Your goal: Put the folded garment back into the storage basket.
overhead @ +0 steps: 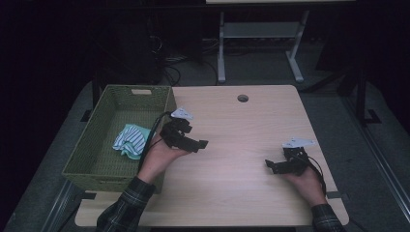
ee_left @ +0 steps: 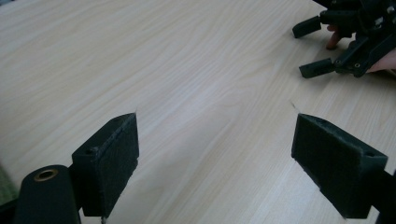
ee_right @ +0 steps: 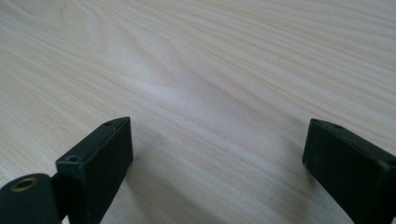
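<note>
Your right gripper [overhead: 271,166] rests low on the near right of the wooden table [overhead: 241,125], jaws spread wide over bare wood and holding nothing. Your left gripper [overhead: 199,144] hangs a little farther in, just beside the green woven basket [overhead: 92,150], jaws likewise wide and empty. Farther left, the striped cloth [overhead: 130,140] lies crumpled inside that basket.

2 black two-jaw grippers, left gripper [overhead: 193,140] and right gripper [overhead: 276,166], each topped by a grey three-cornered plate, black cable trailing from each, flat rectangular jaw pads with small screw holes, brass-ringed hinge barrel, dark plaid sleeves [overhead: 126,207]
</note>
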Action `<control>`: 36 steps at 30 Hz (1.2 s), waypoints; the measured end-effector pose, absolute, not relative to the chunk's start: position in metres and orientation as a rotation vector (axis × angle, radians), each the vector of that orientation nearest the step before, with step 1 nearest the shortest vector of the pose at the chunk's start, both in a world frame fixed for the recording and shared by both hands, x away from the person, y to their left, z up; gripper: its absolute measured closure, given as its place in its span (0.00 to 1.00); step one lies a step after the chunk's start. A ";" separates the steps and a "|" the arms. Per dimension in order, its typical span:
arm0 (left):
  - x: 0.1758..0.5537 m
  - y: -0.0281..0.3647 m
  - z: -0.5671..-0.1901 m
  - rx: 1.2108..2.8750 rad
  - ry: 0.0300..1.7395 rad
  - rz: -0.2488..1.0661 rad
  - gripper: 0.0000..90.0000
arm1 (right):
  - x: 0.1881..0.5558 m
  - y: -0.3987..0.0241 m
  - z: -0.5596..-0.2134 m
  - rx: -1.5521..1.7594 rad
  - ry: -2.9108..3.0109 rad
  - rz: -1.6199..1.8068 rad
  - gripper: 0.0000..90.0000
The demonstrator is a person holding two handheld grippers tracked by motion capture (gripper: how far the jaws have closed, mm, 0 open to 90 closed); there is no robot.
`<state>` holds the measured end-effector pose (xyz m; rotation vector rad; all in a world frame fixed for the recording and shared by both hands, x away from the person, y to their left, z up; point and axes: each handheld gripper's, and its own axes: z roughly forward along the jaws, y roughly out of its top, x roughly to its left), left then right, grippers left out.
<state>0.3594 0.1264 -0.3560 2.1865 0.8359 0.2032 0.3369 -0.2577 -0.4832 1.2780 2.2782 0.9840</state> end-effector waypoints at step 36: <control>0.348 0.085 -0.459 2.334 0.790 0.242 0.15 | 0.337 -0.258 -0.483 1.277 2.279 0.984 0.09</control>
